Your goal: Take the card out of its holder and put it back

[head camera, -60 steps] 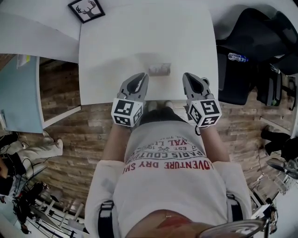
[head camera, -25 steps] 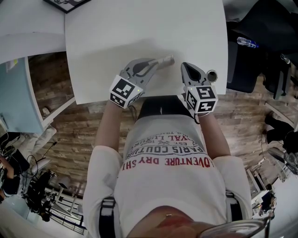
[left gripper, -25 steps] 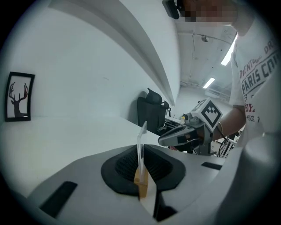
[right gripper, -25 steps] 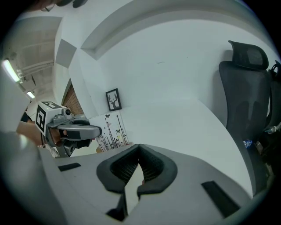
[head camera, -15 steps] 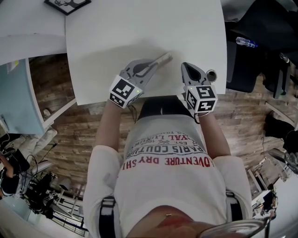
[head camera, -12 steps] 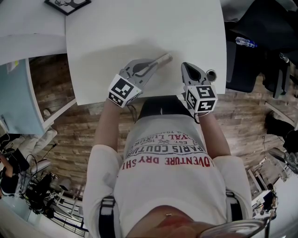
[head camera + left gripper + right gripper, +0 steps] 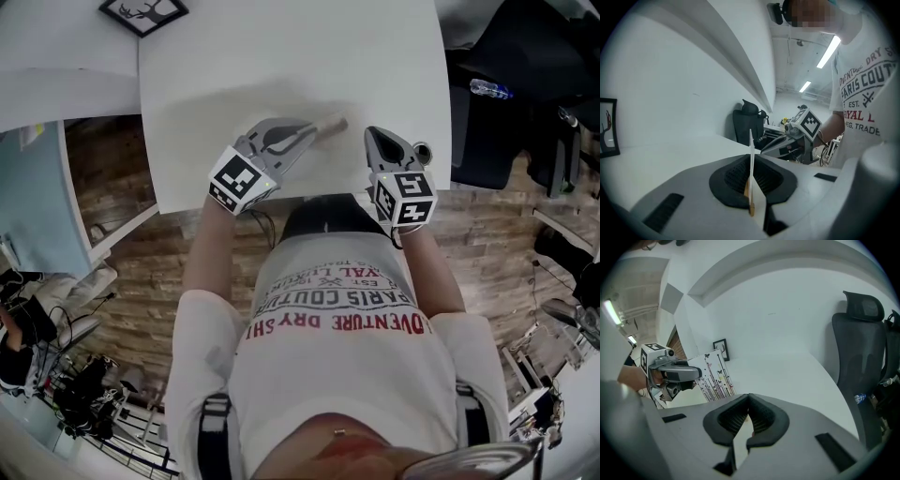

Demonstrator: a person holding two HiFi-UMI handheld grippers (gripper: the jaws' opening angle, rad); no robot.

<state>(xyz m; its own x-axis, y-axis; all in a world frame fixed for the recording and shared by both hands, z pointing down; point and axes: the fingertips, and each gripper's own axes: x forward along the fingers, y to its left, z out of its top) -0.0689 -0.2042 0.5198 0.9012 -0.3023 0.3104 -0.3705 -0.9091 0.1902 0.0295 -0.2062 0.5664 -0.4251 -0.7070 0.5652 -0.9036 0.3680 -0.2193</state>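
A white card [image 7: 326, 125] printed with thin stems and butterflies [image 7: 712, 373] is pinched at one end by my left gripper [image 7: 306, 132], which is shut on it and holds it off the white table [image 7: 281, 56]. In the left gripper view the card [image 7: 751, 154] stands edge-on between the pads. My right gripper [image 7: 375, 134] rests near the table's front edge, to the right of the card, with its pads [image 7: 759, 416] together. I cannot make out a holder. A small round thing [image 7: 424, 150] sits beside the right gripper.
A framed deer picture [image 7: 143, 13] lies at the table's far left corner. A black office chair [image 7: 497, 103] with a water bottle [image 7: 487, 89] on it stands right of the table. The floor below is wood planks.
The left gripper has lifted with the card and rolled a little, its marker cube shifting left. The right gripper has stayed put.
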